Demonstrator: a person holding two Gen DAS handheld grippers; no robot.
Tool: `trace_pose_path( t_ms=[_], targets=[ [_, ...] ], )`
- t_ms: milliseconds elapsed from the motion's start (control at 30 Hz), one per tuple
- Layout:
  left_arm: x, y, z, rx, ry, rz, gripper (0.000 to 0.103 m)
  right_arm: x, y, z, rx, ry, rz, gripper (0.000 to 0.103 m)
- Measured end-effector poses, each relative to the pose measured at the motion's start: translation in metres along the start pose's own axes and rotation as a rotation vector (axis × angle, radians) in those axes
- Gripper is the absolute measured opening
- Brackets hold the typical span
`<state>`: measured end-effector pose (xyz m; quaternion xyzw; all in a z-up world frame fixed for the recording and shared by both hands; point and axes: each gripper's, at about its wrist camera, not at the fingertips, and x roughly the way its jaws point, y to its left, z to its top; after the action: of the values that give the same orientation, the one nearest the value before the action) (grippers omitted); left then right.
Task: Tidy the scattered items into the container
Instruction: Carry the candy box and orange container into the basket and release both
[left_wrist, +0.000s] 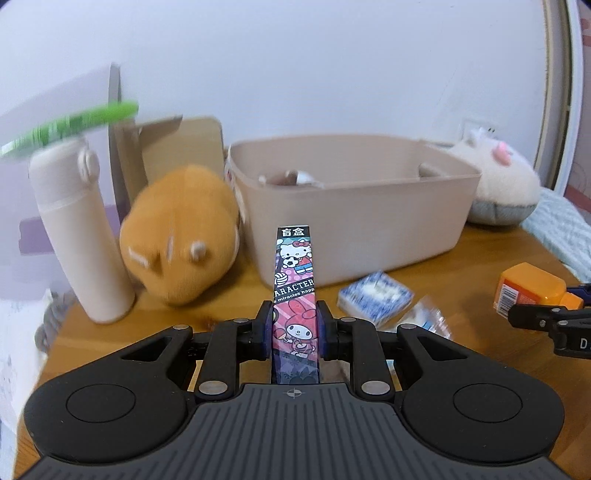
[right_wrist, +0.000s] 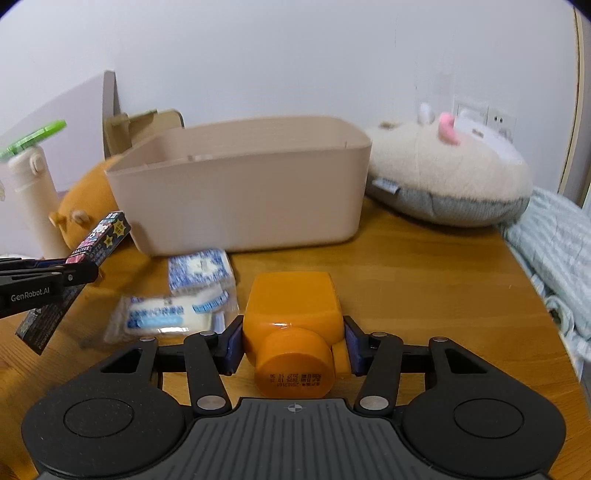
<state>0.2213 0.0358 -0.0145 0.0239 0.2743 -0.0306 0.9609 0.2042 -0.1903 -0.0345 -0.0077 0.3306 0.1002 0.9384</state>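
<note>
My left gripper (left_wrist: 294, 325) is shut on a slim cartoon-printed box (left_wrist: 294, 258), which stands upright between the pads, lifted off the wooden table (right_wrist: 424, 280). From the right wrist view the same box (right_wrist: 96, 240) tilts in the left gripper (right_wrist: 74, 273). My right gripper (right_wrist: 294, 339) is shut on an orange bottle (right_wrist: 291, 306), cap toward the camera. Straight ahead stands the beige container (right_wrist: 240, 199), with something small lying inside (left_wrist: 295, 179). A blue-and-white packet (right_wrist: 199, 269) and a clear wrapped packet (right_wrist: 166, 317) lie on the table in front of it.
An orange plush (left_wrist: 181, 236) and a cream flask (left_wrist: 77, 236) with a green item (left_wrist: 74, 125) on top stand left of the container. A white plush (right_wrist: 443, 173) lies to its right. Striped bedding (right_wrist: 554, 251) borders the table's right edge. Cardboard (left_wrist: 166, 147) leans behind.
</note>
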Motion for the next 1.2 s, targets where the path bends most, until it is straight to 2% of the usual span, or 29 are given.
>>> trace_pose_path(
  t_ms=[200, 633, 967, 1200],
  targets=[
    [-0.015, -0.008, 0.018, 0.020, -0.060, -0.005, 0.023, -0.023, -0.005, 0.019, 0.014, -0.057, 0.019, 0.050],
    [-0.023, -0.011, 0.051, 0.009, -0.114, -0.004, 0.023, -0.043, -0.006, 0.065, -0.049, -0.147, -0.011, 0.050],
    [-0.021, -0.013, 0.087, 0.016, -0.162, 0.007, 0.023, -0.028, -0.002, 0.100, -0.062, -0.159, 0.010, 0.050],
    [0.002, -0.010, 0.113, -0.008, -0.157, 0.023, 0.023, -0.005, -0.010, 0.129, -0.055, -0.152, 0.007, 0.050]
  ],
)
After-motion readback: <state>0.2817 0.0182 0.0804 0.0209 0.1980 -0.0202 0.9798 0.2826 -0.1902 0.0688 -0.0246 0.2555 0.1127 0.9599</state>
